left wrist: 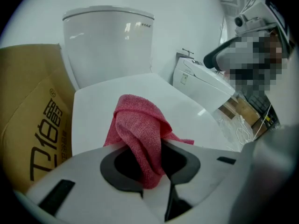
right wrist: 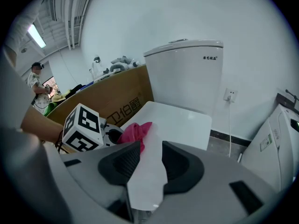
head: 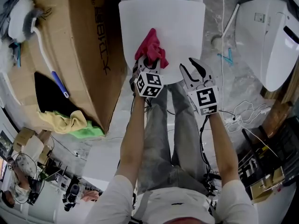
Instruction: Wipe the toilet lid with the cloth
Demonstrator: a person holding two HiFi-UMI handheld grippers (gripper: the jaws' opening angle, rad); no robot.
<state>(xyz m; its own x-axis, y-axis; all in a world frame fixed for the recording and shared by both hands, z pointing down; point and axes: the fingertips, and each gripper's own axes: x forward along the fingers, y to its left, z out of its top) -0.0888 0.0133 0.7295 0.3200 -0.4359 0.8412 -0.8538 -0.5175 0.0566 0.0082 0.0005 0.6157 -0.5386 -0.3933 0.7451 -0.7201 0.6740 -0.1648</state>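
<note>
The person stands right at the toilet with both arms stretched out in front. The left claw [head: 147, 65] [left wrist: 152, 158] is pressed together on a bunched red cloth [head: 152, 48] [left wrist: 139, 127], a fold of it squeezed between the dark pads while the rest heaps up ahead of the claw. The cloth sits over the front of the closed white toilet lid [head: 180, 24] [left wrist: 93, 111] [right wrist: 184, 125], left of its middle, with a loose corner lying on the lid.

Just beside it, the right claw [head: 193, 71] [right wrist: 150, 161] is held spread, with nothing between its pads; only the bare lid shows through the gap. It hangs over the lid's front edge, and I cannot tell whether it touches.

Beyond the lid stands the white tank [left wrist: 110, 45] [right wrist: 187, 71], against a white wall. A big cardboard box [head: 88, 55] [left wrist: 28, 125] [right wrist: 110, 101] stands close against the toilet on the person's left. A second white toilet [head: 271, 36] [left wrist: 201, 83] stands off to the right on the marbled floor [head: 233, 85].
</note>
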